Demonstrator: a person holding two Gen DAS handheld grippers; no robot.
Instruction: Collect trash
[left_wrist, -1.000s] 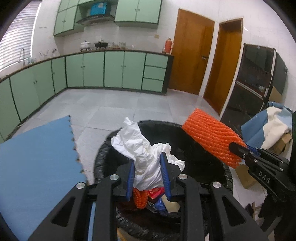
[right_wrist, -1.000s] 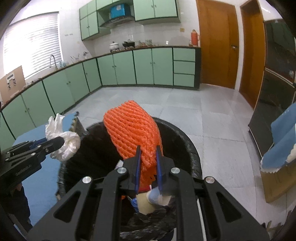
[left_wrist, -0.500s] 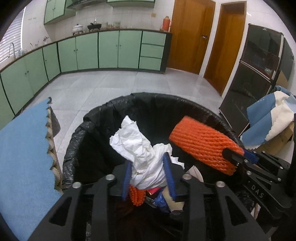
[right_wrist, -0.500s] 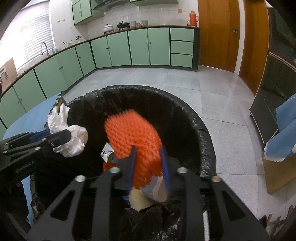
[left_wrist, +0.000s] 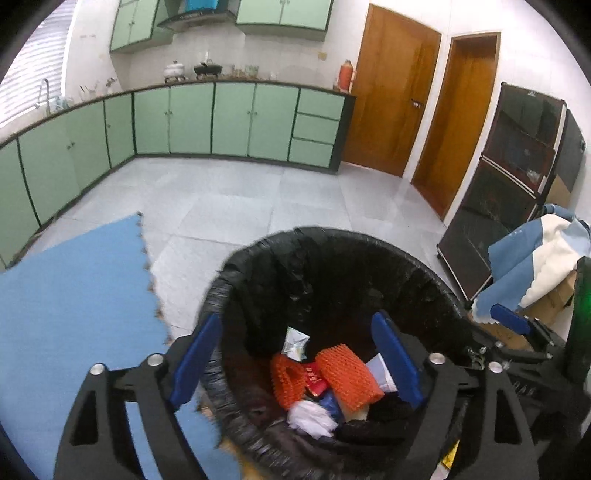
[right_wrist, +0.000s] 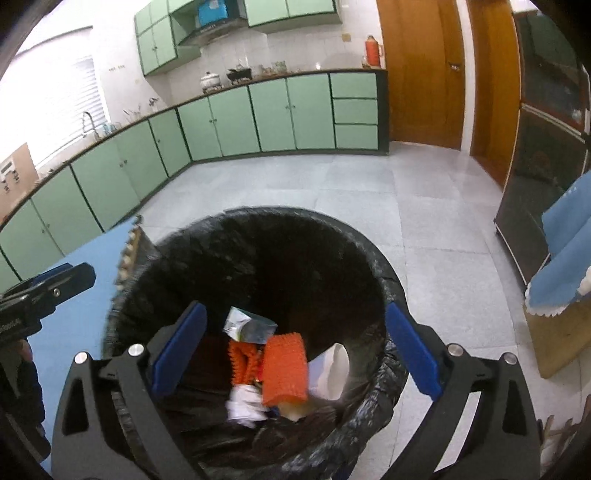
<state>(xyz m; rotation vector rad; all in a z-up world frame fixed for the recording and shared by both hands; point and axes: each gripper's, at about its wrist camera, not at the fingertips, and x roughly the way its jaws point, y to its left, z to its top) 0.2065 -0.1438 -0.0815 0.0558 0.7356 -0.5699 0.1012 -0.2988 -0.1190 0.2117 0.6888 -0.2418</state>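
The only letters that can partly be read are white ones ending in "Robot" on the black side of the left gripper (right_wrist: 44, 291), and the marks on the red packet (left_wrist: 317, 380) are too small.

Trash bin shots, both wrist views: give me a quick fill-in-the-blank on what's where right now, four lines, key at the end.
1. The round trash bin is lined with a ____ plastic bag.
2. The orange foam net sleeve lies ____ the bin.
3. Both the left gripper and the right gripper are ____ and hold nothing.
4. The foam floor mat beside the bin is ____ in colour.

Missing words: black; inside; open; blue
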